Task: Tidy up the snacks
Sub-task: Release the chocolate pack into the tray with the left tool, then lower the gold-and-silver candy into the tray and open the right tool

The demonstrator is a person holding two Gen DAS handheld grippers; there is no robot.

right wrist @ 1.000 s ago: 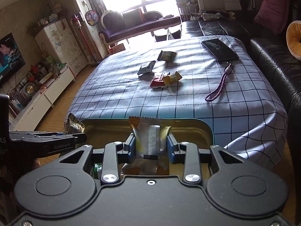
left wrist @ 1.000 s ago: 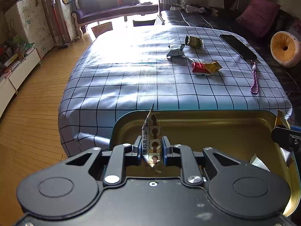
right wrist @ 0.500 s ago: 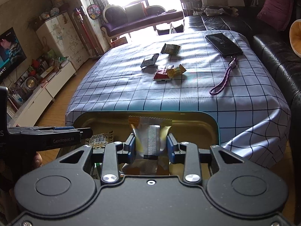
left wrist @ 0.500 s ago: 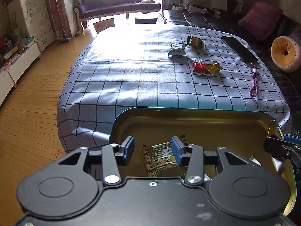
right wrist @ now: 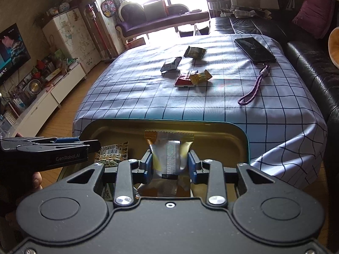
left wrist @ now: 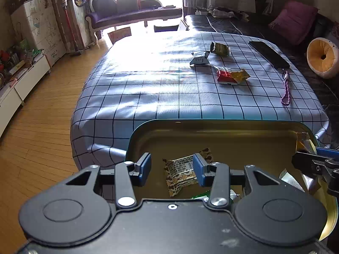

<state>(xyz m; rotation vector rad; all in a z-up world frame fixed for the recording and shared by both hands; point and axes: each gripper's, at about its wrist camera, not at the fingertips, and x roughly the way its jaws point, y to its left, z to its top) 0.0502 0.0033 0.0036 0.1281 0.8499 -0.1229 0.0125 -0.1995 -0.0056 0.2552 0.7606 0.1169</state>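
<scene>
My left tool [left wrist: 172, 166] hangs spread over the gold metal tin [left wrist: 233, 127], where one crinkly brown packet [left wrist: 182, 170] lies loose. My right tool [right wrist: 170, 163] pinches a silvery foil packet [right wrist: 172, 152]. Four wrinkled snacks [right wrist: 193, 77] sit on the checked bench [right wrist: 148, 97].

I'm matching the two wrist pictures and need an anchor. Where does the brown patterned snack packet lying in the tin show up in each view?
Left wrist: the brown patterned packet lies on the tin's floor, bottom centre, between the open left gripper's fingers, untouched.
Right wrist: the same packet sits lower left, just beyond the left gripper's tips.
Shared landmark: the red and yellow wrappers on the checked cloth.
</scene>
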